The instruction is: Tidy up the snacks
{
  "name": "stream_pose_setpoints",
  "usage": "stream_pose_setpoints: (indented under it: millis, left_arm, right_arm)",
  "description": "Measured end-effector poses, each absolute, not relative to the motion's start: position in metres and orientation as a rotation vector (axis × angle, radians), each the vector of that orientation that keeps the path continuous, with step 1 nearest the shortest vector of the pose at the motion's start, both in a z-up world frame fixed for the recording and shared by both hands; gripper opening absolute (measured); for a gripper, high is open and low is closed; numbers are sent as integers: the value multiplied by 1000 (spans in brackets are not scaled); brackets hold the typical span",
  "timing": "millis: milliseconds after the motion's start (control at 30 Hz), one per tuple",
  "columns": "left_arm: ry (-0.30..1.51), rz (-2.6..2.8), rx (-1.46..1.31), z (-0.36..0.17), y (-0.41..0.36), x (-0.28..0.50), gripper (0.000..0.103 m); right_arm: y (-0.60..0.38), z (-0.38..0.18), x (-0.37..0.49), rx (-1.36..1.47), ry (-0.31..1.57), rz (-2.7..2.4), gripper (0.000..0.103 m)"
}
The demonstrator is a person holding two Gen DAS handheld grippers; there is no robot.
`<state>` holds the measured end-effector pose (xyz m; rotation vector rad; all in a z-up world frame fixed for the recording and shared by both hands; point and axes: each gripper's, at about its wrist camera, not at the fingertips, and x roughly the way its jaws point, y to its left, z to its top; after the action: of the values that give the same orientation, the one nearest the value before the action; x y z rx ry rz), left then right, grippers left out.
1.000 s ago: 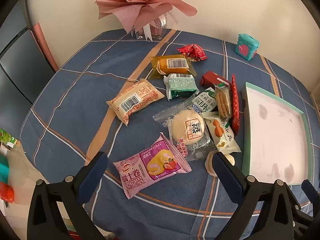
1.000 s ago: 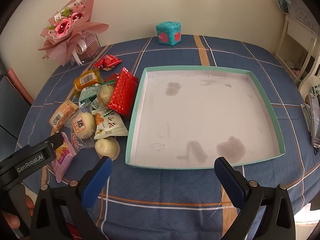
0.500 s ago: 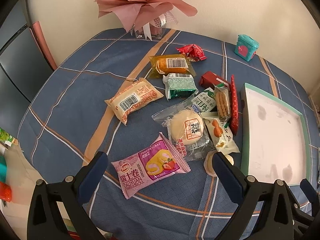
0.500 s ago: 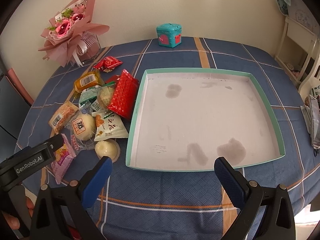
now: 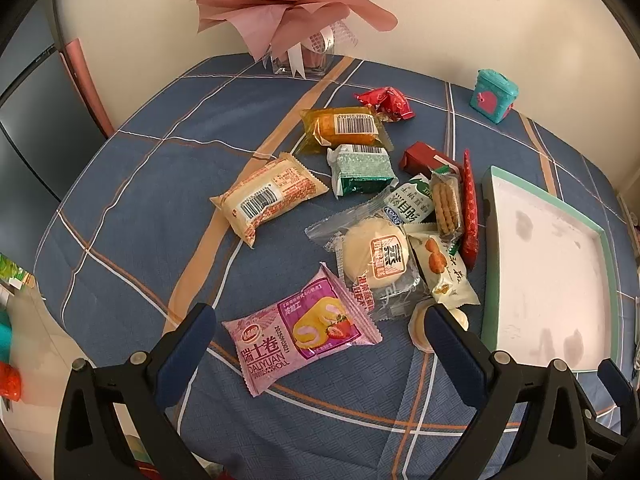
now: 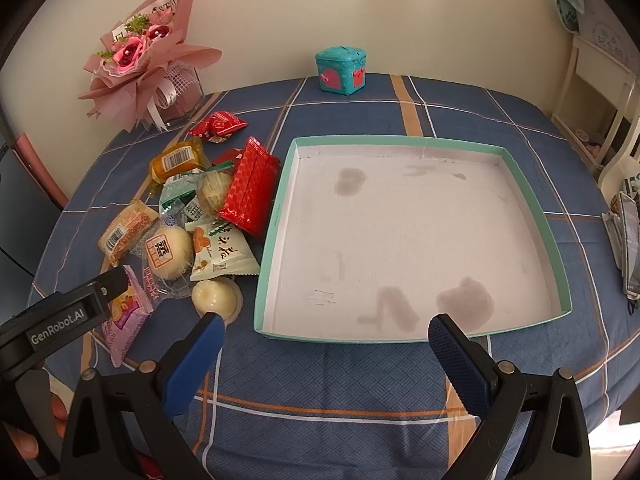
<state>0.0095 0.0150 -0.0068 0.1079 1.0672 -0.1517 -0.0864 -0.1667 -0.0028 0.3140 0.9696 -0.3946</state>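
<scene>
Several wrapped snacks lie in a heap on the blue checked tablecloth, left of a shallow teal-rimmed tray whose white floor holds nothing. Nearest my left gripper is a pink Swiss roll pack, lying between the open fingers but below them. Beyond it sit a round bun in clear wrap, a beige cake pack, an orange pack and a flat red pack. My right gripper is open over the tray's near rim, holding nothing.
A pink flower bouquet in a clear vase stands at the back left. A small teal box sits at the table's far edge. A phone-like object lies at the right edge. White furniture stands beyond the table.
Both views have shifted slightly; the left gripper has crept a little closer to the pink pack. Nothing has been gripped or moved on the table.
</scene>
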Motion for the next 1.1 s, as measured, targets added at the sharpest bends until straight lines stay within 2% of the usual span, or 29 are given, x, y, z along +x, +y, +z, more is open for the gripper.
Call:
stream_pose_setpoints:
  millis: [1100]
  left_arm:
    - [1166,-91,37,-22,40,23,103]
  right_arm:
    - [-155,-13,-72,333,1012,-335,103]
